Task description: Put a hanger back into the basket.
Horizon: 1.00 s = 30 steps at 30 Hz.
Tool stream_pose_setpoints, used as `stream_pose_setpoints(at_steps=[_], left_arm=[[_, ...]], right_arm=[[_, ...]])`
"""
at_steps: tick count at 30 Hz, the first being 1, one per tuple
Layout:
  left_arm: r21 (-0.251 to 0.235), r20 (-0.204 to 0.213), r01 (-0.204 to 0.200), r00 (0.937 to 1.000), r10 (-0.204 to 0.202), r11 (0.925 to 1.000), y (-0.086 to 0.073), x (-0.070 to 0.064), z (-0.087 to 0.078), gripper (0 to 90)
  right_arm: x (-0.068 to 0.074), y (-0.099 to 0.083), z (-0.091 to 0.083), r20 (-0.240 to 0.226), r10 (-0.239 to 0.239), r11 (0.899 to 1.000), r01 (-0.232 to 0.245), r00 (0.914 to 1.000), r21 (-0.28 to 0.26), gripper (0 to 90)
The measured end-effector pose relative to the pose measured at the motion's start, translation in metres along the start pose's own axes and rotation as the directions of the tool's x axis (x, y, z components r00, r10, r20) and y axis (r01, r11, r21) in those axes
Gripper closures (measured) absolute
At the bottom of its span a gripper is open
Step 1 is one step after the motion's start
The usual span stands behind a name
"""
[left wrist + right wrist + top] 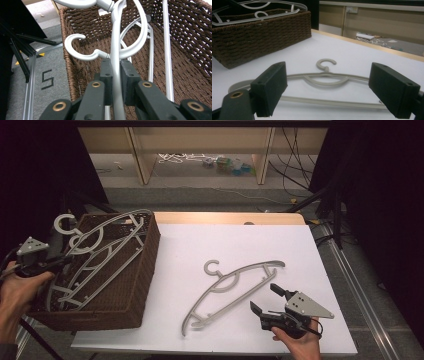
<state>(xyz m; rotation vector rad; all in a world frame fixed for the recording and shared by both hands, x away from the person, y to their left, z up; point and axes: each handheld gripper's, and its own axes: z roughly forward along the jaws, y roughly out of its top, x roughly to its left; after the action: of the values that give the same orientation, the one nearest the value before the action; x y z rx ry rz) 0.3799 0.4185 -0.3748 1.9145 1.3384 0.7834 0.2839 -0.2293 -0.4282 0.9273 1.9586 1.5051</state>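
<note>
Wicker basket (145,265) at the counter's (300,250) left edge hides the lower ends of its grey hangers. Left tool (115,75) is clamped on one hanger (116,45) there. Right tool (266,299), jaws apart, hovers beside the loose hanger (235,287) lying mid-counter.

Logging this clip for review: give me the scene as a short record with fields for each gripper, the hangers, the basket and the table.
left gripper: shut on a basket hanger, at the basket's left end
right gripper: open, empty, jaws facing the table hanger
table hanger: flat on the sheet, hook toward the far side
basket: brown wicker, at the table's left, holds several grey hangers
table: white sheet over a wooden top
</note>
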Motion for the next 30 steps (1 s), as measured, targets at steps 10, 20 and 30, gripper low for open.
stream_pose_setpoints(at_steps=[10, 20, 30], left_arm=[[0.018, -0.026, -0.013, 0.9996, 0.014, 0.9997, -0.004, 0.004, 0.000, 81.4], [0.115, -0.029, -0.101, 0.9941, 0.105, 0.9883, -0.001, -0.007, 0.013, 81.3], [0.196, 0.015, -0.059, 0.9983, 0.057, 0.9789, -0.007, -0.013, 0.032, 80.6]], right_arm=[[0.000, 0.000, 0.000, 0.001, 0.000, 1.000, 0.000, 1.0000, 0.003, 16.2], [0.000, -0.001, 0.000, -0.001, 0.001, 1.000, -0.001, 1.0000, 0.005, 16.2], [0.000, 0.000, 0.001, -0.004, 0.001, 1.000, -0.001, 1.0000, 0.004, 16.2]])
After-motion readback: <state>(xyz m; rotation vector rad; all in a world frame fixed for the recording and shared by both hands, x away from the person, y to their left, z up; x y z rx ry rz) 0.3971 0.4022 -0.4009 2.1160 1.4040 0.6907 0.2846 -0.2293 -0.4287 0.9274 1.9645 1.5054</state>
